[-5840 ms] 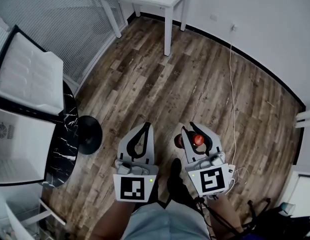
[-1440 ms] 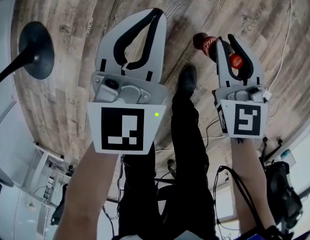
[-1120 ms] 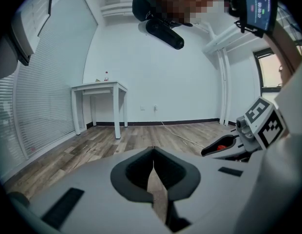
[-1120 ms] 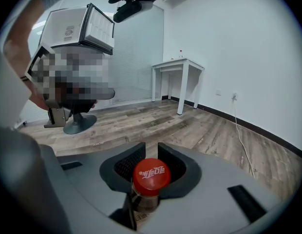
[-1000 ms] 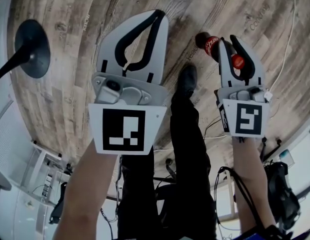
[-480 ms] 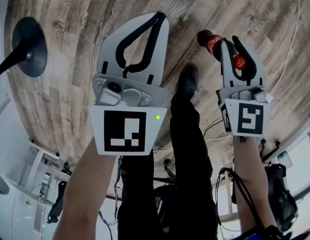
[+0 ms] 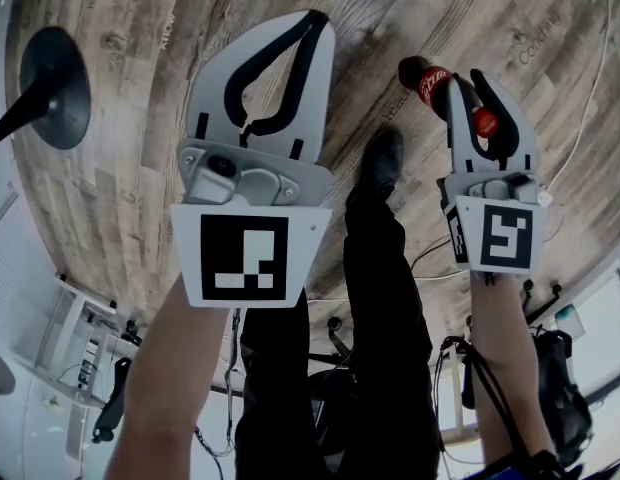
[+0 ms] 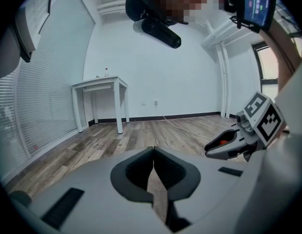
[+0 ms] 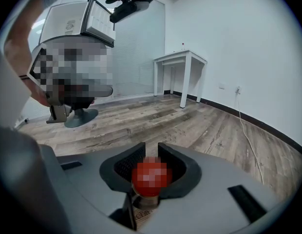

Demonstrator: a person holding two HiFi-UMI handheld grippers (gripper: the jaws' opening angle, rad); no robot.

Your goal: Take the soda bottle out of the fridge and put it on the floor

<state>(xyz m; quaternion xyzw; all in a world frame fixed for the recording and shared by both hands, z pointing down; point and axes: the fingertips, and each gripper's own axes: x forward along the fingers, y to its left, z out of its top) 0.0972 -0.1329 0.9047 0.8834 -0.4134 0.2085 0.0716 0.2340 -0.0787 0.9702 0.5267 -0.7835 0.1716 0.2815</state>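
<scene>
Soda bottle [image 7: 430,86]: gripped at the neck in my right tool [image 7: 468,82], tilted, apparently still off the wooden floor [image 7: 120,168]. Left tool [image 7: 312,23]: clenched, empty. Risk: if the base lands slanted, the bottle may topple and roll when I let go.

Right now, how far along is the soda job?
Done: the bottle is out of the fridge. In hand: the right gripper grips it at the red-cap end and holds it tilted over the floor. The left gripper is shut and empty. Left to do: stand the bottle on the floor and let go.
</scene>
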